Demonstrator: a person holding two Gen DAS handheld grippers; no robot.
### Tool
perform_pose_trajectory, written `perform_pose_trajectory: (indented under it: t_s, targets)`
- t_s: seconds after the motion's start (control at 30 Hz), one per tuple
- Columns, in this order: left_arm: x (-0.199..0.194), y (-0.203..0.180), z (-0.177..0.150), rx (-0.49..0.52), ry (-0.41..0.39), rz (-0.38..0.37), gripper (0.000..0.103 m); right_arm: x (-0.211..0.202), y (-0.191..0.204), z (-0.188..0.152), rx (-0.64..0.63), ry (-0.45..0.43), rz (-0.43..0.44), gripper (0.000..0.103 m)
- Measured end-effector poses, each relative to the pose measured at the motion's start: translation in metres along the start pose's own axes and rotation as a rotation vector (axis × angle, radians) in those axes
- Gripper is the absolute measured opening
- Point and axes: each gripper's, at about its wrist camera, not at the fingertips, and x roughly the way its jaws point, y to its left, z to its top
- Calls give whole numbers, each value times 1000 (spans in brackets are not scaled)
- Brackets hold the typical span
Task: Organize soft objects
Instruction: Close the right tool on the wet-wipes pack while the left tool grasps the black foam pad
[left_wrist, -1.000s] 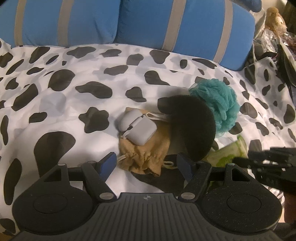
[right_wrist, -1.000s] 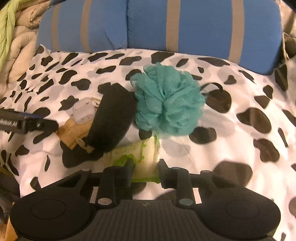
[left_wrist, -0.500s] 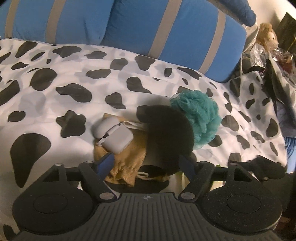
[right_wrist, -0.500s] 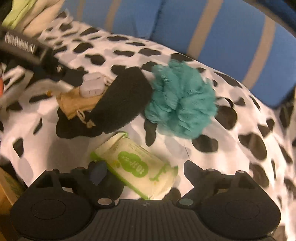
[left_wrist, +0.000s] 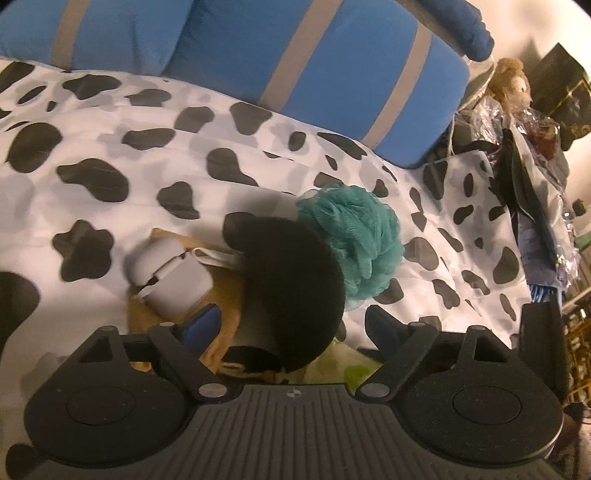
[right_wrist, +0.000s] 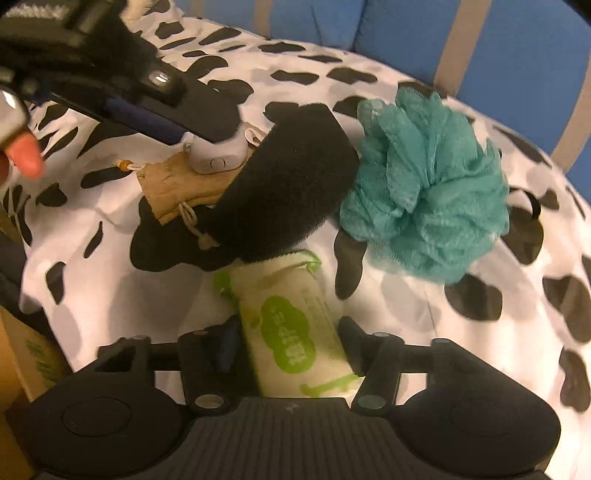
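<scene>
The cow-print cover carries everything; only the right wrist view shows the green wipes pack whole, long axis running away from the camera, between the right gripper jaws, which have just been closing; the left gripper, just widened, straddles the black sponge.

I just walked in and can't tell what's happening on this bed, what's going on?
A person is sorting soft things on a cow-print blanket with a gripper in each hand. The right gripper straddles a green wipes pack, jaws just closing on it, though a firm grip isn't clear yet. The left gripper has just been opening, its jaws wide around a black sponge without pressing it. A teal loofah, a tan pouch and a white case lie untouched.
</scene>
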Motion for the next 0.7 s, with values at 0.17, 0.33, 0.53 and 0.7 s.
perform_pose_trajectory:
  t_s: [0.17,0.33,0.53,0.7]
  targets:
    - [19,-2,6,-7,12,-29,86,-7,9,-7,-60,31,17,53]
    - [38,4,13,-71,30,-29,86,-9,10,-11,-55,15,7,51]
    - [57,16,17,-182,59,-97,71,-13,3,-10,-12,5,-23,51]
    - [49,5,19,-105,48,-75,62,-18,-1,-11,11,-1,-55,51]
